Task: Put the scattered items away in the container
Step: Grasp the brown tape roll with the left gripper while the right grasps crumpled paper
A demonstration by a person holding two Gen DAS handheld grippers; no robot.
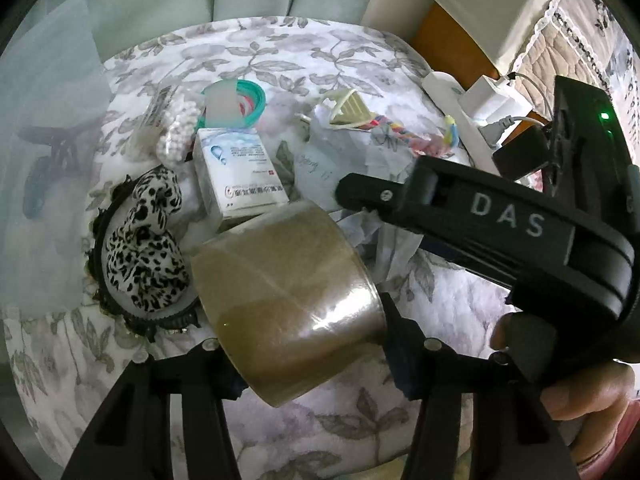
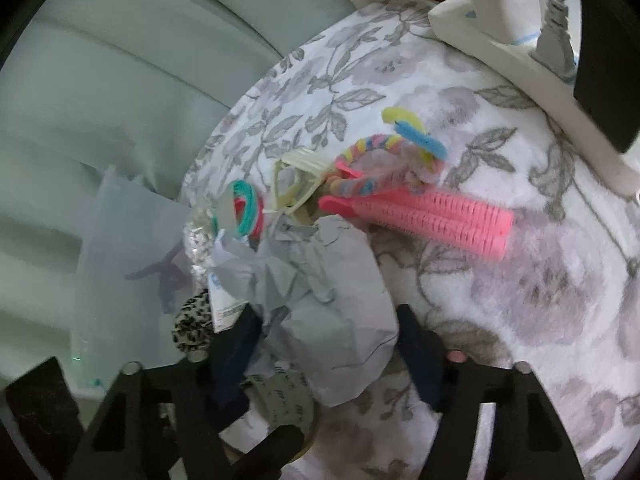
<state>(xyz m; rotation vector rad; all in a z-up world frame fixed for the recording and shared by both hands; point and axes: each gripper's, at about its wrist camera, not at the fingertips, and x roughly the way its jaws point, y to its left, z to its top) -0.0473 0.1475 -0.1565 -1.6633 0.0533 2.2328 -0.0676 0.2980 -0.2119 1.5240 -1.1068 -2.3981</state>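
A: Entry one — wide brown roll of packing tape (image 1: 288, 304): glossy plastic film, smooth, catching a highlight.
B: Black-and-white leopard-print cloth scrunchie (image 1: 146, 252): soft, matt.
A: Crumpled pale grey paper sheet (image 2: 320, 300): matt, creased. Pink ribbed plastic hair rollers (image 2: 432, 216): dull sheen.
B: Floral bed cover (image 2: 540, 280) — fuzzy, napped cloth.

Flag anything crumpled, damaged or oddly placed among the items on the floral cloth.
The grey paper is badly crumpled, bunched between the right gripper fingers. Nothing else looks damaged.
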